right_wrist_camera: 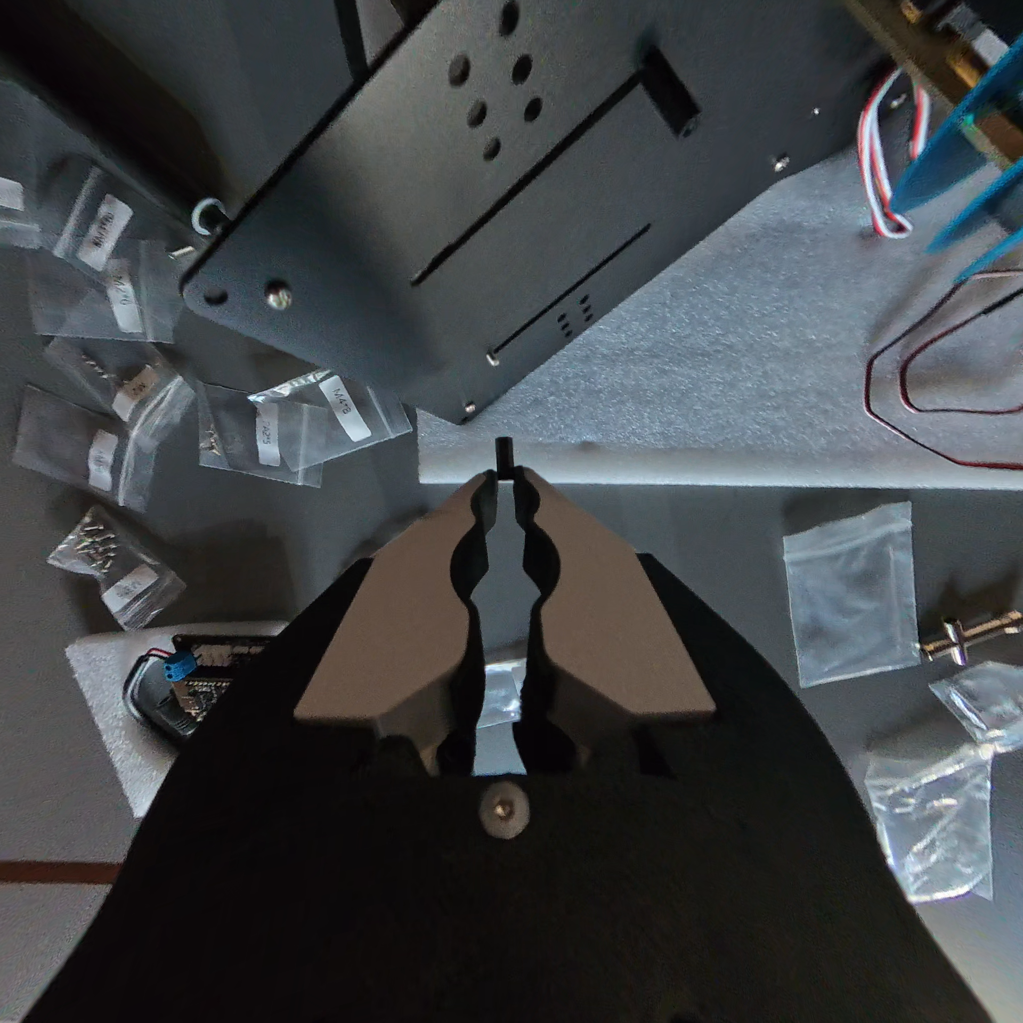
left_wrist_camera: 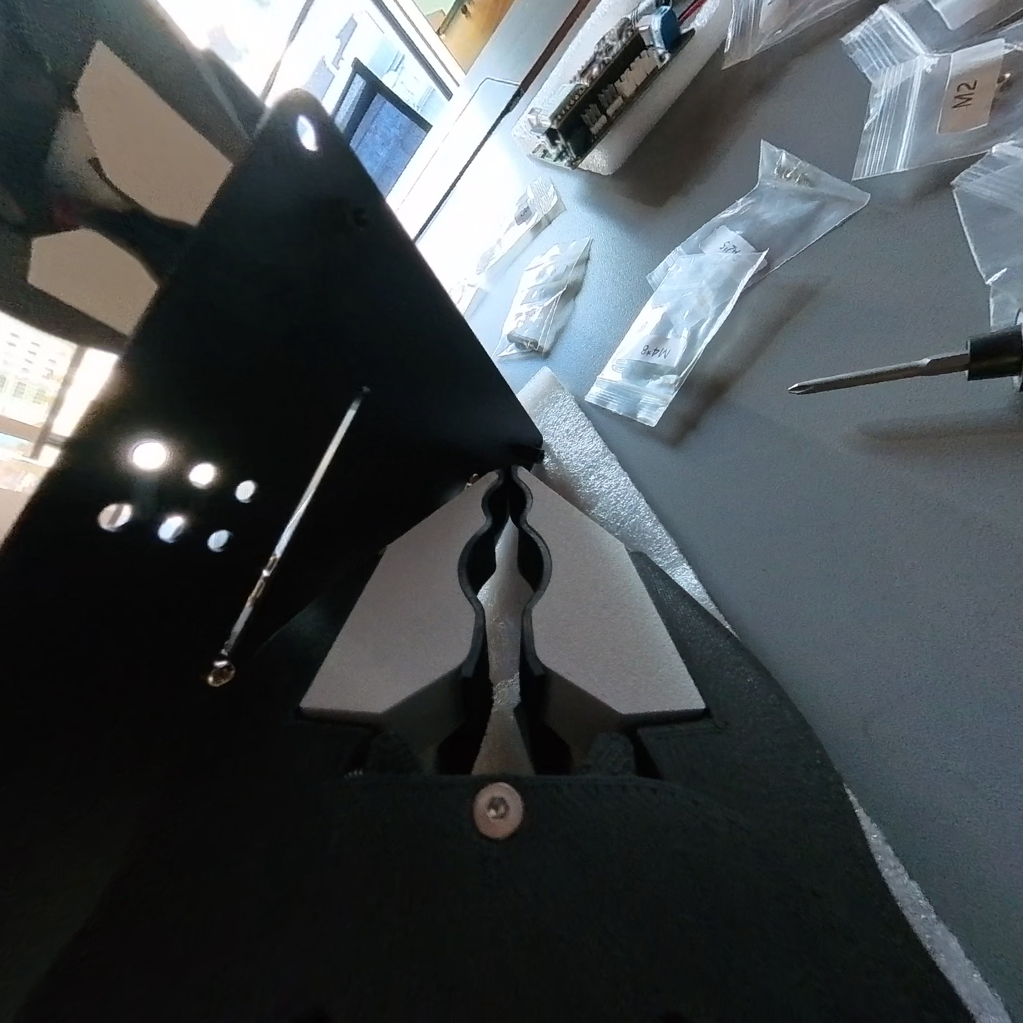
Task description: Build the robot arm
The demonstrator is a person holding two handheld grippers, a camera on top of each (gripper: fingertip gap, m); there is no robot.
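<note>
Left tongs (left_wrist_camera: 510, 475) pinched on the corner of the flat black perforated metal plate (left_wrist_camera: 310, 354), lifted off the grey desk (left_wrist_camera: 830, 553). Right tongs (right_wrist_camera: 502, 475) narrow, gripping a small black peg (right_wrist_camera: 504, 457) just beside the plate's corner, above white foam sheet (right_wrist_camera: 692, 398).

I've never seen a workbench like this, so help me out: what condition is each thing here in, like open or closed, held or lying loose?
left gripper: shut on the black plate's corner.
black plate: tilted, its corner on the white foam sheet.
right gripper: shut on a small black peg.
screwdriver: lying loose on the table.
zip bags: sealed, lying flat.
circuit board: resting on foam.
</note>
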